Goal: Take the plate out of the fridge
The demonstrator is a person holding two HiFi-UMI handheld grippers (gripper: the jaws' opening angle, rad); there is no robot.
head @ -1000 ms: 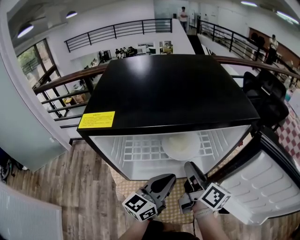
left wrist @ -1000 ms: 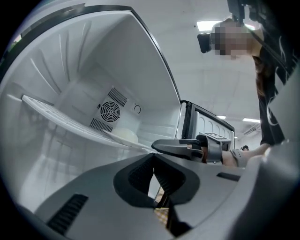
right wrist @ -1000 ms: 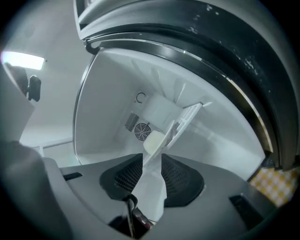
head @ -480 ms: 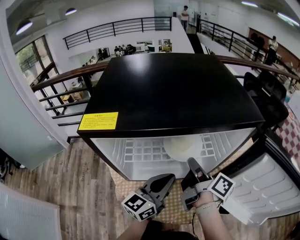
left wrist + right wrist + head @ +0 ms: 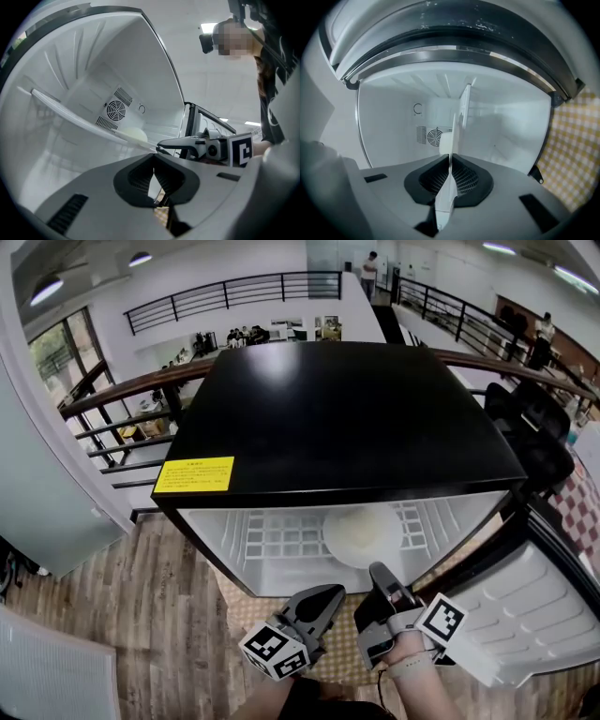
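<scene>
Plate [image 5: 361, 532]: round, off-white, flat on wire shelf [image 5: 277, 542]. Left gripper [image 5: 332, 592] and right gripper [image 5: 379, 571]: jaws closed, empty.

We look steeply down from head onto fridge [image 5: 337, 418] top, open cavity at 6 o'clock — both gripper views sit close, facing in, sharing rear fan grille [image 5: 116, 111].

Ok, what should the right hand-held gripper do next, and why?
Probably open the right hand-held gripper. Its jaws are together, it is just outside the fridge, and the plate sits untouched on the shelf.
</scene>
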